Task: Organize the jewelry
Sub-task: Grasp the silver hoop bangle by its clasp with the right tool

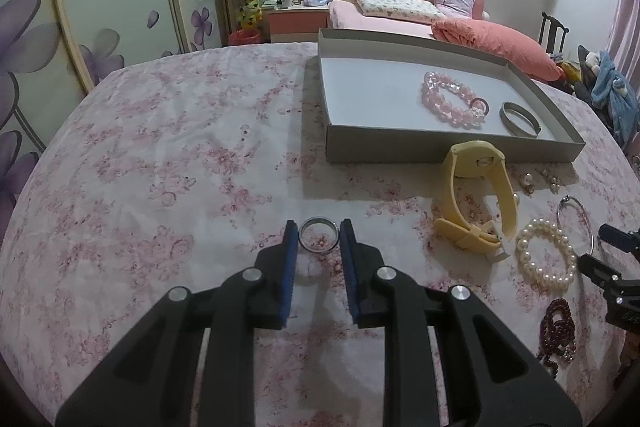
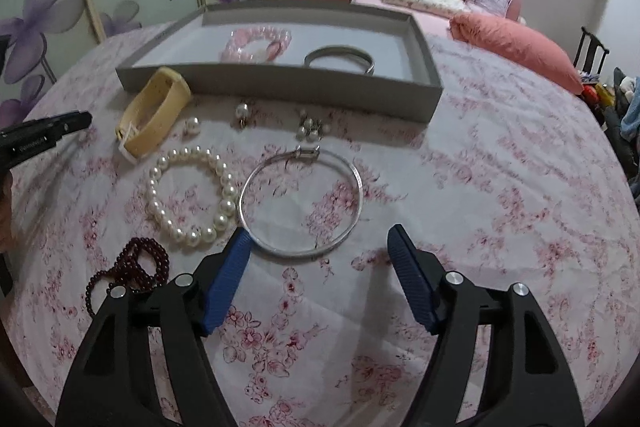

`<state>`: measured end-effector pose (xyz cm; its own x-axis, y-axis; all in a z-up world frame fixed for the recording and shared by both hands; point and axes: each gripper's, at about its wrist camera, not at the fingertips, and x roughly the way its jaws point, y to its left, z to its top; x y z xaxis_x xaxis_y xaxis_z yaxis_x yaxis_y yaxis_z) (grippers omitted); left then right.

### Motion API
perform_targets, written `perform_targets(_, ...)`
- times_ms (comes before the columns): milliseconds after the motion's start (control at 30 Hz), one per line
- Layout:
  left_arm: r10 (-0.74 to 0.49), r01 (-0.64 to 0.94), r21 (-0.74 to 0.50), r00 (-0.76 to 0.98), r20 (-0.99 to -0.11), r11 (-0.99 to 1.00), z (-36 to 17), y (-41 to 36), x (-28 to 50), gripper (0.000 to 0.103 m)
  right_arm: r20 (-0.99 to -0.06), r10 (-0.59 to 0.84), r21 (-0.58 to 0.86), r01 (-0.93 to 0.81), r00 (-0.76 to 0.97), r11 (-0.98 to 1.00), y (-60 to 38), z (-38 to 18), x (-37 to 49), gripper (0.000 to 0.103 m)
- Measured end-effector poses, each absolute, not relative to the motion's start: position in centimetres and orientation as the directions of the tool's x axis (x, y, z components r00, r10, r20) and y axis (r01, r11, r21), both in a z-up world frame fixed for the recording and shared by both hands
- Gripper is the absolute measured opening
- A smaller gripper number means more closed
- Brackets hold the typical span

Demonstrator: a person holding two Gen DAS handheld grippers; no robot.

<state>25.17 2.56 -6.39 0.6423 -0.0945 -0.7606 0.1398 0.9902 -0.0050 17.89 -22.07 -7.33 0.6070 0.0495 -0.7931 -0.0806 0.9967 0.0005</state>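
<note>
My left gripper (image 1: 319,238) is closed on a silver ring (image 1: 319,241), held between the blue pads just above the floral cloth. The grey tray (image 1: 400,147) lies ahead to the right and holds a pink bead bracelet (image 1: 450,98) and a metal bangle (image 1: 520,119). My right gripper (image 2: 320,241) is open over the near edge of a thin silver bangle (image 2: 300,201). A white pearl bracelet (image 2: 192,195), a yellow watch (image 2: 154,115), dark red beads (image 2: 132,267) and pearl earrings (image 2: 310,131) lie on the cloth.
The table wears a pink floral cloth (image 1: 160,167). The left gripper's tip (image 2: 48,133) shows at the left edge of the right wrist view. A bed with pink bedding (image 1: 480,31) and a wardrobe with flower doors (image 1: 80,7) stand behind.
</note>
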Motion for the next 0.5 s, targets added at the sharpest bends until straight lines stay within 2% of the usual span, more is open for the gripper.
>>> perform_targets(400,-0.101,0.142,-0.012,0.642,-0.760,0.990,-6.3,2.4,24.9,0.022,-0.801,0.073,0.011,-0.107,0.595,0.994,-20.7,-7.3,20.5,0.076)
perform_targets(500,-0.101,0.142,-0.012,0.642,-0.760,0.990,-6.3,2.4,25.0,0.022,-0.795,0.077,0.014,-0.110,0.601,0.994,-20.8,-7.3,20.3,0.072)
